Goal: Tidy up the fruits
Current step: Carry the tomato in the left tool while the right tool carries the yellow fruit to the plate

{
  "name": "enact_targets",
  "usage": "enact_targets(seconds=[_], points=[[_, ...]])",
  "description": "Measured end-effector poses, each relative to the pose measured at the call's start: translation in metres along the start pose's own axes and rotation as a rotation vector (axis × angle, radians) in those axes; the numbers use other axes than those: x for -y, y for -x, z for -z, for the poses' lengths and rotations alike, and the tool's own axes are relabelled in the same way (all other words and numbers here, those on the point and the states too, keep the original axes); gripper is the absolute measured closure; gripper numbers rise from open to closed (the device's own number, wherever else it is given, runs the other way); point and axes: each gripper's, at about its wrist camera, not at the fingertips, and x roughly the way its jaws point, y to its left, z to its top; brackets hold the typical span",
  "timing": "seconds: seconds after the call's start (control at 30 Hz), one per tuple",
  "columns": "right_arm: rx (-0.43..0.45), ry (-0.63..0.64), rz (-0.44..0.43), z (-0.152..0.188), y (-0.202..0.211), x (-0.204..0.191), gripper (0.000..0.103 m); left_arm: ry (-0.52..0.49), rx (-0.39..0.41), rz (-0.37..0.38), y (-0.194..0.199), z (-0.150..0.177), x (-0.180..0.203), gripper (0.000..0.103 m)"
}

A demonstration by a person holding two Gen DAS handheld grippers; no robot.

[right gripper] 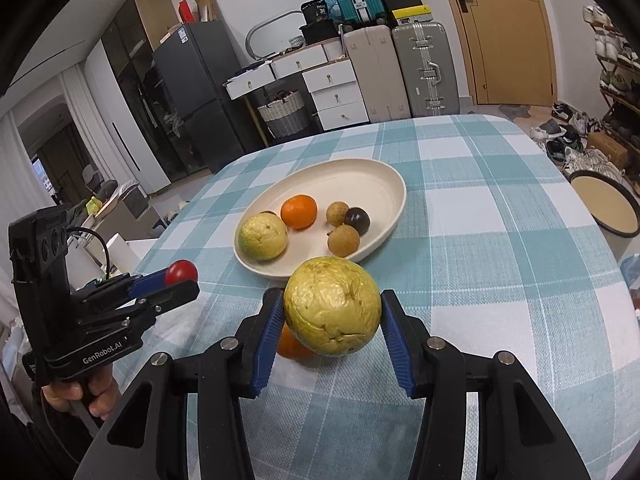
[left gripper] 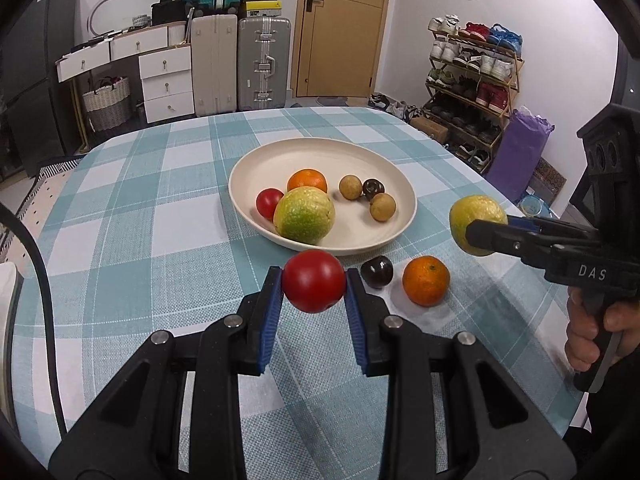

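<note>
While the left claw (left gripper: 314, 288) grips a round tomato (left gripper: 314, 286), the right claw (right gripper: 332, 312) clamps a guava (right gripper: 332, 306).

The yellow-green fruit (right gripper: 332, 306) hides most of an orange (right gripper: 290, 345) (only a sliver shows). A small red fruit (right gripper: 269, 213) peeks from behind the plate's large yellow fruit (right gripper: 263, 237).

Lighting: even, bright indoor light from overhead is recorded in both views. Shadows: soft, short ones are cast on the counter (left gripper: 160, 208) under the plate (left gripper: 400, 184). Glare: small highlights are seen on the tomato (left gripper: 314, 286). Distortion: strong fisheye bending and black vignetting are noted at the edges. Focus: sharp centrally, softened towards corners.
</note>
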Motion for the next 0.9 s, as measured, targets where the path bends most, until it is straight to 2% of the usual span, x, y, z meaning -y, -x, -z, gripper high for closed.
enact_targets(seconds=[0.43, 0.9], points=[[-0.023, 0.028, -0.033, -0.022, -0.017, -0.013, 0.054, -0.014, -0.014, 0.032, -0.028, -0.019, 0.014, 0.075], [-0.083, -0.014, -0.049, -0.040, -0.056, -0.006, 0.054, -0.014, -0.044, 0.010, -0.062, -0.034, 0.010, 0.075]])
